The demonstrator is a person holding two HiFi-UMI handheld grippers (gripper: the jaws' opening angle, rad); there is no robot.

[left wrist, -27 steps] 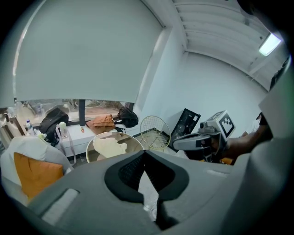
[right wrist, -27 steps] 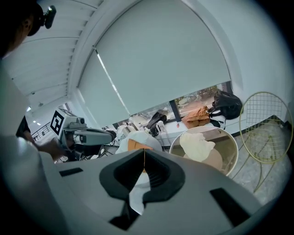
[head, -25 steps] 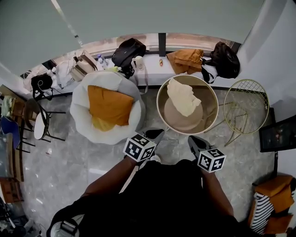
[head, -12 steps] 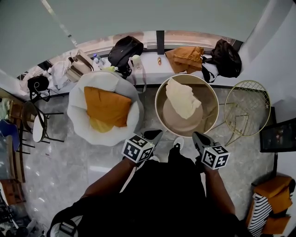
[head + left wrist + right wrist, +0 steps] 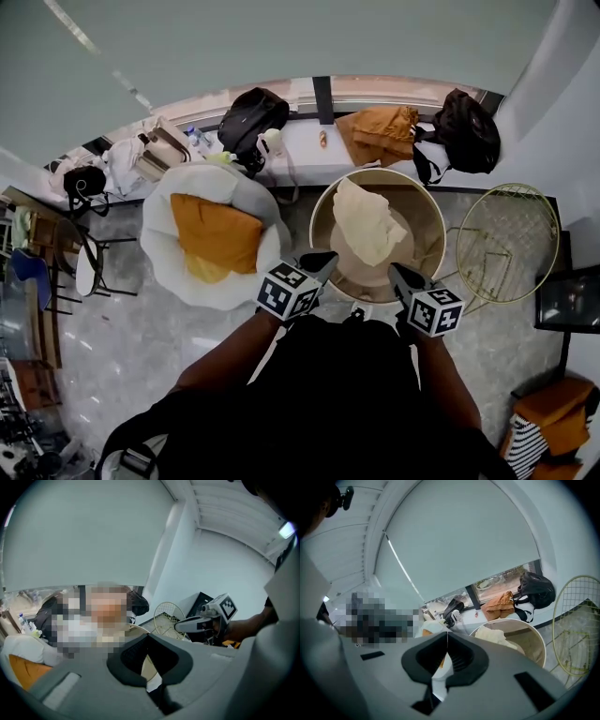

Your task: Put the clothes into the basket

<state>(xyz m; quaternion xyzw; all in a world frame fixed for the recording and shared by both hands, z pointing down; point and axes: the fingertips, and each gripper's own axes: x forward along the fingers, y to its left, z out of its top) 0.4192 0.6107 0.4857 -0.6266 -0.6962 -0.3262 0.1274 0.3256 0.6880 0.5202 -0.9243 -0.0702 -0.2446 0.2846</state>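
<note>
Cream cloth (image 5: 367, 223) hides part of basket (image 5: 427, 223) floor; left claw (image 5: 326, 257), right claw (image 5: 395, 270) both closed, empty.

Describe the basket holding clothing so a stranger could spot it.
Below the window ledge three round things sit on the floor. The basket is the middle one: solid tan walls and a cream garment inside, between a white beanbag and a gold wire frame.

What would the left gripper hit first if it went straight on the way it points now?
Most likely the round basket, at its near rim or the cream cloth lying inside it; depth is hard to judge from here.
</note>
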